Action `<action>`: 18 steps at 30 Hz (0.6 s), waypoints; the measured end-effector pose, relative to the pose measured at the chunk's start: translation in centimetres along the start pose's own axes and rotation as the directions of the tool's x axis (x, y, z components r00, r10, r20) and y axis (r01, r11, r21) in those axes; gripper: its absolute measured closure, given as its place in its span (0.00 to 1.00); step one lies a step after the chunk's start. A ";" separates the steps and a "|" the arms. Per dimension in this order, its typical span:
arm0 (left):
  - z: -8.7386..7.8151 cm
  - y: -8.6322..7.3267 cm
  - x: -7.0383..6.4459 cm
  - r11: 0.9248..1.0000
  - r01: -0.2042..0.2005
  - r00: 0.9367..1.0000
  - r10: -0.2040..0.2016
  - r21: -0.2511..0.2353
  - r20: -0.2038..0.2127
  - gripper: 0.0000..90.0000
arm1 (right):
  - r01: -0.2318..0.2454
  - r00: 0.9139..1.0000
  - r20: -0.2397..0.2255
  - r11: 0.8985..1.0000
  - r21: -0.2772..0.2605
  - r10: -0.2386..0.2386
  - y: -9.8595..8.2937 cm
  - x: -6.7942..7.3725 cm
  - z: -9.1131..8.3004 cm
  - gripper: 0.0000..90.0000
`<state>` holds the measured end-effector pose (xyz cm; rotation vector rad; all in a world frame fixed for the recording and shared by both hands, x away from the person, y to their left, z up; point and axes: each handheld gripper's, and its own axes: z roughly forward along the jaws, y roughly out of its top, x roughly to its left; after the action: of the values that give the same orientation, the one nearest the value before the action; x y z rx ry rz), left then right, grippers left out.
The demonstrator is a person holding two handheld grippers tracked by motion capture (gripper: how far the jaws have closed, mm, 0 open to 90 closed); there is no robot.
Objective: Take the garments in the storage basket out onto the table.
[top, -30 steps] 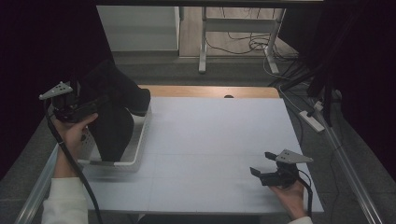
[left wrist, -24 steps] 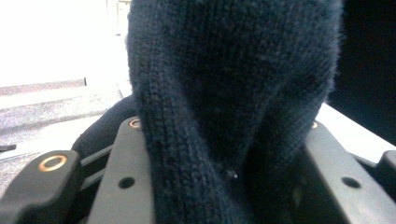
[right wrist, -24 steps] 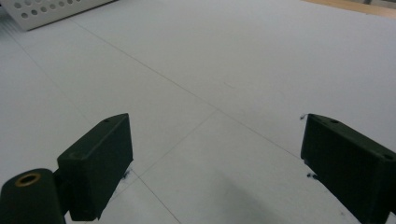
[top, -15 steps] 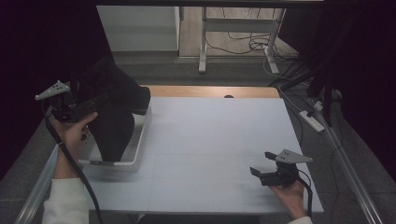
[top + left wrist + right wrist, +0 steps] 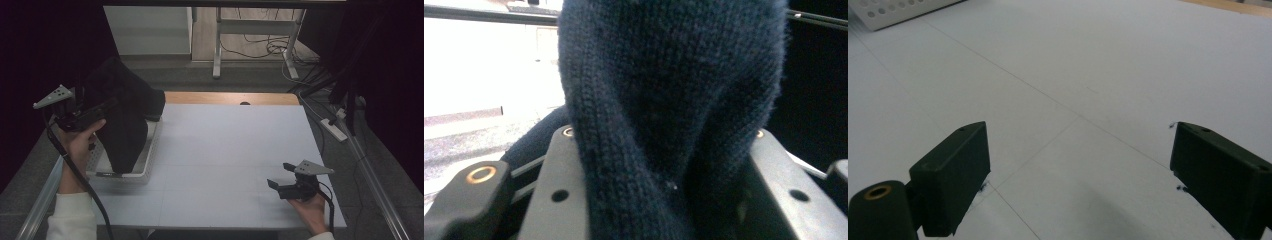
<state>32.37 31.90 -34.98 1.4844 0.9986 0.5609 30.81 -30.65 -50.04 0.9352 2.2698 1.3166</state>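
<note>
Left tongs [image 5: 107, 106] have lifted the dark knit [image 5: 125, 115] higher.

no readable text, no labels, no brands, no numbers, no signs anywhere

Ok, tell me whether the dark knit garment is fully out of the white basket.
Not fully. The left gripper holds the dark knit garment raised, but its lower end hangs inside the white basket.
</note>
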 end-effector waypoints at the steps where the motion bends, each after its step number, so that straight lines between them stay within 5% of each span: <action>1: 0.0 0.1 -0.1 1.000 -0.002 1.000 0.002 -0.003 0.004 0.68 | 0.001 1.000 -0.004 1.000 0.002 -0.001 0.0 0.0 0.0 0.10; 18: 0.1 0.7 -1.6 1.000 -0.004 0.999 0.005 -0.028 0.054 0.68 | -0.001 1.000 -0.004 1.000 0.002 0.001 0.0 0.0 0.1 0.10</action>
<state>31.84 30.59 -34.04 1.4705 0.9426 0.5335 30.86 -30.58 -50.13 0.9351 2.2742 1.3177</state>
